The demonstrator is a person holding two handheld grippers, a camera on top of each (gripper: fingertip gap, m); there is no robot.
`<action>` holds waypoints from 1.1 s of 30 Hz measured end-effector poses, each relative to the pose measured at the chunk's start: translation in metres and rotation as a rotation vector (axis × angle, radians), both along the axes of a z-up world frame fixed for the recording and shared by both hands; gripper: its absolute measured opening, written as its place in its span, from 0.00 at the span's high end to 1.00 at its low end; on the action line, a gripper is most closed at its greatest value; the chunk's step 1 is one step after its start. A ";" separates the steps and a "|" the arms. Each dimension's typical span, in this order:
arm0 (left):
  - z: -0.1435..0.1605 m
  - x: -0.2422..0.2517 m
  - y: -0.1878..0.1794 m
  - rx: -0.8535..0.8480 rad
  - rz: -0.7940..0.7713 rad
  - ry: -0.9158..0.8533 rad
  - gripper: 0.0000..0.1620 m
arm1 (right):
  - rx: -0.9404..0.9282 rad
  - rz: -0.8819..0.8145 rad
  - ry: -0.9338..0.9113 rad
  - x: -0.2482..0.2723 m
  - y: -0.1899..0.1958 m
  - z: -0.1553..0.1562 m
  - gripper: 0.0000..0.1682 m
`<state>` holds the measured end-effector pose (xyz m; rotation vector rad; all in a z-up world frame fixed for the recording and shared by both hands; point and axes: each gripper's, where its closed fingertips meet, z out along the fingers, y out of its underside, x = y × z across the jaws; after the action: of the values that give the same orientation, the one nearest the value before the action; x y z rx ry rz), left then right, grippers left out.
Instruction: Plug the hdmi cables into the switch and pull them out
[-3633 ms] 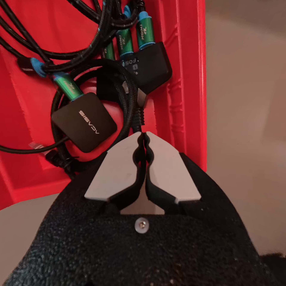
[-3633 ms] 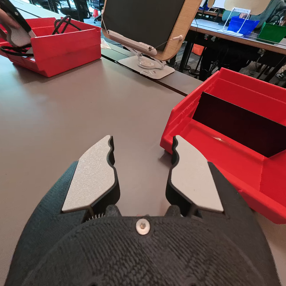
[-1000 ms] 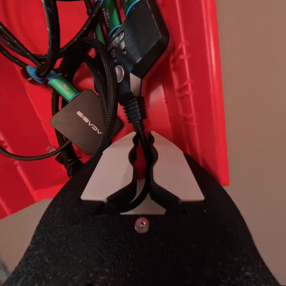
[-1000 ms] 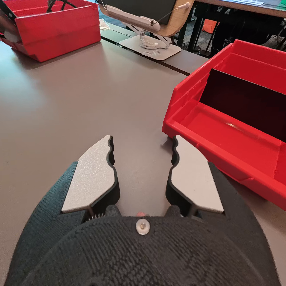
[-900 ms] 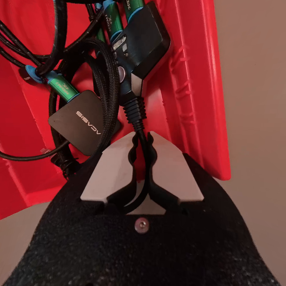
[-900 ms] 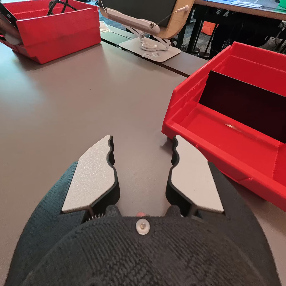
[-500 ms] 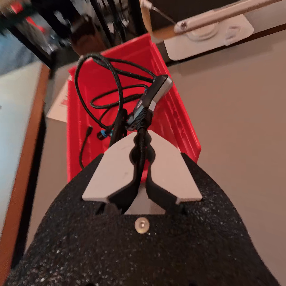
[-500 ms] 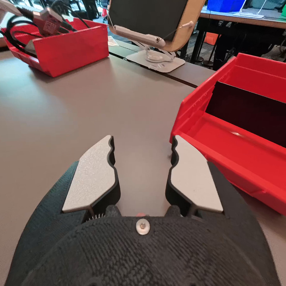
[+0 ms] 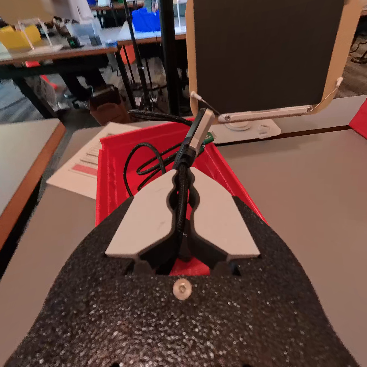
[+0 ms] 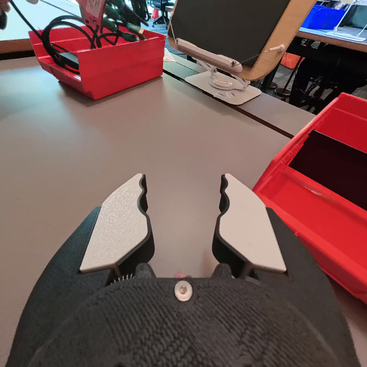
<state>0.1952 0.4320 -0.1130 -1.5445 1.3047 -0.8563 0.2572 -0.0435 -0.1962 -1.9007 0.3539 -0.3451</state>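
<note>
The left hand-held gripper (image 9: 182, 174), clamped on the switch's cable (image 9: 181, 200), should lift slowly so the switch (image 9: 200, 127) clears the red bin (image 9: 111, 178), while the right hand-held gripper (image 10: 183, 178) waits wide open and empty.

Left gripper (image 9: 183, 174) clamped; right gripper (image 10: 183, 178) spread.

Black textured hand-held gripper (image 10: 183, 176), grey fingers (image 10: 119, 222), silver screw (image 10: 183, 290)

Grey table (image 10: 139, 129) with two red bins (image 10: 119, 65) (image 10: 317, 208), tablet stand (image 10: 224, 89), paper (image 9: 79, 164).
</note>
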 end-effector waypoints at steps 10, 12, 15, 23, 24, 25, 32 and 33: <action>0.083 0.012 -0.020 0.062 -0.188 -0.353 0.97 | 0.067 -0.015 0.010 -0.005 -0.002 0.014 0.57; 0.096 0.012 -0.028 0.120 -0.223 -0.358 0.97 | 0.080 0.000 0.014 -0.007 0.002 0.018 0.57; 0.111 0.009 -0.036 0.112 -0.265 -0.346 0.97 | 0.085 0.015 0.008 -0.009 0.007 0.022 0.58; 0.156 0.005 -0.056 0.146 -0.327 -0.275 0.96 | 0.090 0.036 0.006 -0.011 0.016 0.026 0.58; 0.165 0.006 -0.058 0.143 -0.329 -0.273 0.96 | 0.094 0.039 0.005 -0.011 0.017 0.027 0.58; 0.172 0.007 -0.057 0.144 -0.321 -0.254 0.96 | 0.097 0.040 0.003 -0.011 0.018 0.029 0.58; 0.169 0.016 -0.060 0.253 -0.335 -0.164 0.96 | 0.123 0.055 0.000 -0.017 0.021 0.031 0.58; 0.166 0.013 -0.067 0.306 -0.355 -0.154 0.96 | 0.143 0.057 0.015 -0.018 0.022 0.032 0.58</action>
<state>0.2083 0.3650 0.0527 -1.0061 1.5391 -0.9228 0.2391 -0.0216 -0.1646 -1.7706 0.3255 -0.2607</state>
